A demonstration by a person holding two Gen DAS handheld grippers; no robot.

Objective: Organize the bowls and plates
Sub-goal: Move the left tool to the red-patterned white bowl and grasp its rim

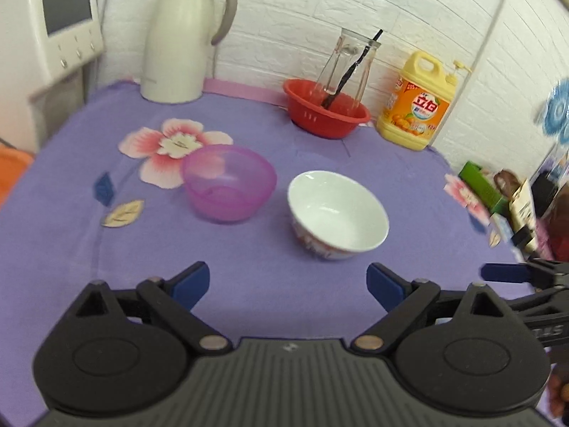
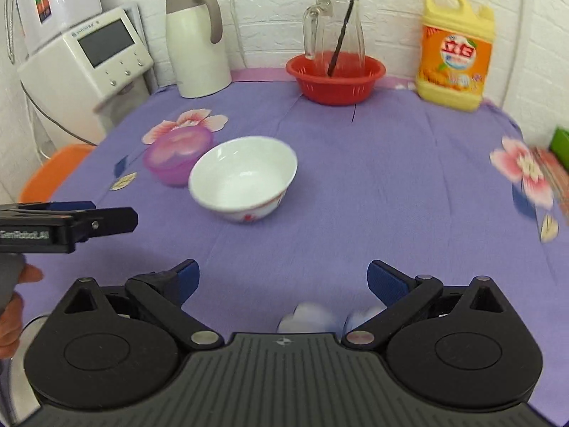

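Observation:
A white ceramic bowl (image 1: pixel 338 211) with a red pattern stands upright on the purple tablecloth (image 1: pixel 270 284). A translucent purple plastic bowl (image 1: pixel 229 181) stands just left of it, apart. My left gripper (image 1: pixel 288 284) is open and empty, short of both bowls. In the right wrist view the white bowl (image 2: pixel 243 178) is ahead and left, with the purple bowl (image 2: pixel 176 154) partly hidden behind it. My right gripper (image 2: pixel 282 281) is open and empty, short of the white bowl. The left gripper (image 2: pixel 106 219) shows at that view's left edge.
At the back stand a white thermos jug (image 2: pixel 195 41), a red basket (image 2: pixel 336 78) holding a glass pitcher (image 2: pixel 334 25) with a black stick, and a yellow detergent bottle (image 2: pixel 457 49). A white appliance (image 2: pixel 89 67) is left. Boxes (image 1: pixel 498 192) lie at the table's right edge.

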